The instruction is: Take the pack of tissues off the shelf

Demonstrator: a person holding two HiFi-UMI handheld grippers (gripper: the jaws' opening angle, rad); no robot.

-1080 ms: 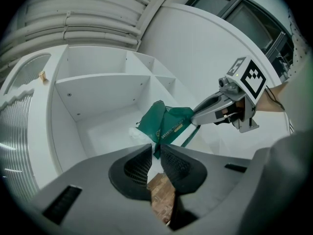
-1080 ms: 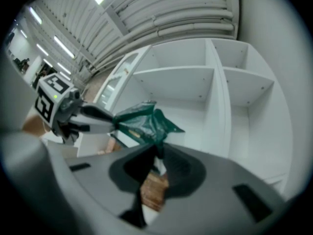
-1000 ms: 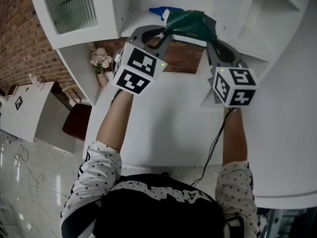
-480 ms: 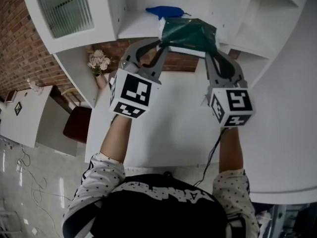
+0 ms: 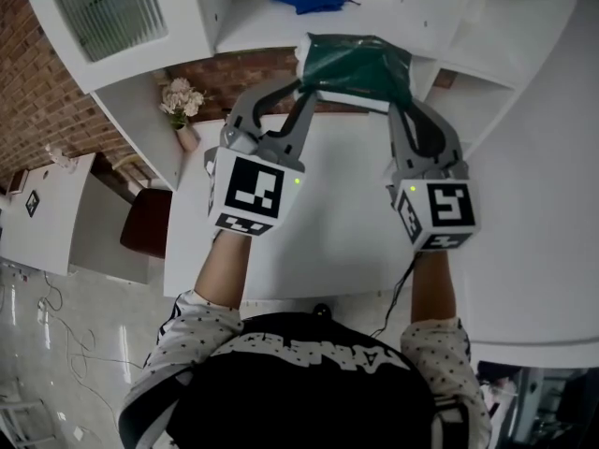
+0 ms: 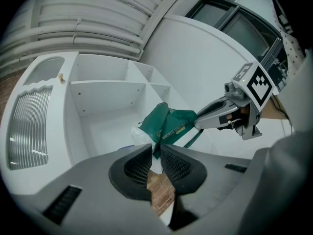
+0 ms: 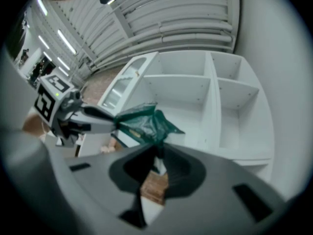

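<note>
Here's the green plastic-wrapped pack of tissues [image 5: 360, 64], just off the white shelf [image 5: 253, 36] and above the white table [image 5: 328, 223]. Its long axis spans both tools: left gripper [image 5: 302, 87] pinches the left end, right gripper [image 5: 404, 103] the right.

I'm finding nothing here that I can truly read. The pack of tissues [image 6: 168, 126] is showing a pale round emblem and a line of light print on its green wrap in my left gripper view, but the letters are coming out too small. My black top [image 5: 309, 391] is carrying big white letters, upside down and creased, giving me no sure word. The cube [image 5: 248, 190] on my left gripper [image 5: 301, 90], the cube [image 5: 437, 211] on my right gripper [image 5: 402, 101] and the white cabinet [image 5: 65, 232] are bearing only black-and-white square markers.
</note>
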